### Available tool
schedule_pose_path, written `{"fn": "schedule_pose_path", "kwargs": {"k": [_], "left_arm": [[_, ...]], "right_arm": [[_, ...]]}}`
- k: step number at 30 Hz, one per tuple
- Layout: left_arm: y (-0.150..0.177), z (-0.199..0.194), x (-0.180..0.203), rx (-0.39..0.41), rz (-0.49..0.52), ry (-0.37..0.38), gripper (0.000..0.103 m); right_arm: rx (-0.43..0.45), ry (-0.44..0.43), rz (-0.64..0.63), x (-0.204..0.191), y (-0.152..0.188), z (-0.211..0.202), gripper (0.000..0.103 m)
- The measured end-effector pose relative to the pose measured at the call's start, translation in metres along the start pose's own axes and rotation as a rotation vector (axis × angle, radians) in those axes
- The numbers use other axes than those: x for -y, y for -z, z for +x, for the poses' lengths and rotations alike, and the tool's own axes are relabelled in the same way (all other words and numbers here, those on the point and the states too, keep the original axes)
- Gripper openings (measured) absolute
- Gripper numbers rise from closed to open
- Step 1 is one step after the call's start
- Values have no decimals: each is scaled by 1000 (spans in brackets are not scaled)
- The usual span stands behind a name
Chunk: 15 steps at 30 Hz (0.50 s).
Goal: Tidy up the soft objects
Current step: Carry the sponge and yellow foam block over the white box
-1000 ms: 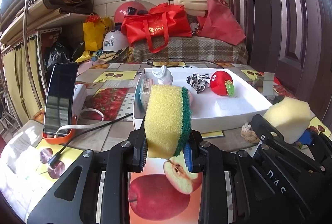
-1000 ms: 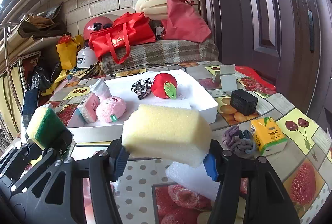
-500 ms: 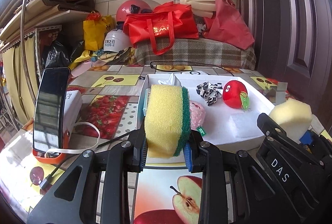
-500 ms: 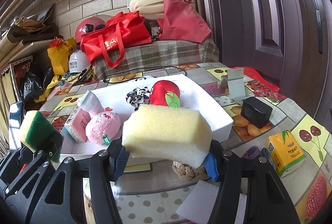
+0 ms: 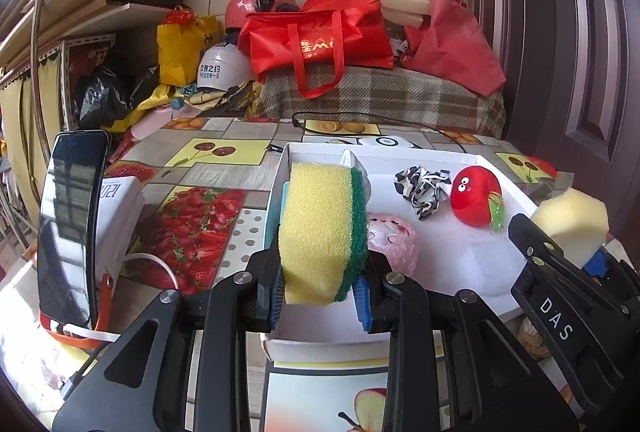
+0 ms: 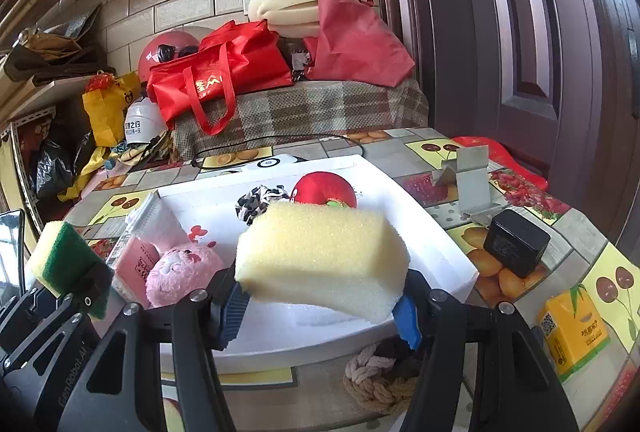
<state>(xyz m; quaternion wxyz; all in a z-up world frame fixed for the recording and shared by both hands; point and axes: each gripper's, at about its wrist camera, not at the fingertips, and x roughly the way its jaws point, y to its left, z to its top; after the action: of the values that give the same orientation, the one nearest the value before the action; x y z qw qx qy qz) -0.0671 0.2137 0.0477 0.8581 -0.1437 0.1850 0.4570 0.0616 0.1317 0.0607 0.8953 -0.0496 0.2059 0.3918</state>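
My left gripper [image 5: 320, 298] is shut on a yellow-and-green scouring sponge [image 5: 322, 230], held upright over the near left end of the white tray [image 5: 496, 306]. My right gripper [image 6: 320, 306] is shut on a pale yellow foam sponge [image 6: 322, 260], held over the tray's near edge [image 6: 320, 352]. In the tray lie a pink plush toy [image 6: 182, 274], a red plush apple [image 5: 476, 200], a black-and-white scrunchie [image 5: 422, 186], a pink packet [image 6: 134, 266] and a white foam piece [image 5: 486, 260]. The other gripper and its sponge show at the side of each view.
A phone on a stand [image 5: 70, 228] with a cable is left of the tray. A braided rope item [image 6: 380, 380], a black adapter [image 6: 516, 248], a yellow juice carton [image 6: 574, 332] and a grey metal stand [image 6: 468, 184] sit right of it. Bags and helmets crowd the back.
Both grippers have moved forward towards the tray with their sponges and now hang over its near edge. Neither grip has changed.
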Motion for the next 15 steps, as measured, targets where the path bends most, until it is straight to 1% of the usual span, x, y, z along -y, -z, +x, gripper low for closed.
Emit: {"fn": "schedule_pose_path", "kwargs": {"k": [5,9,15], "left_arm": [[-8,18,0,-14,-3,6,28],[-14,29,6,-10,30,5,28],[-22,44,13,-2,75,-2,28]], "right_arm": [[3,12,-15,-1,-6,14,62],[-11,19,-11,0,-12,27,62],[-45,6,-6,4,-20,47,63]]}}
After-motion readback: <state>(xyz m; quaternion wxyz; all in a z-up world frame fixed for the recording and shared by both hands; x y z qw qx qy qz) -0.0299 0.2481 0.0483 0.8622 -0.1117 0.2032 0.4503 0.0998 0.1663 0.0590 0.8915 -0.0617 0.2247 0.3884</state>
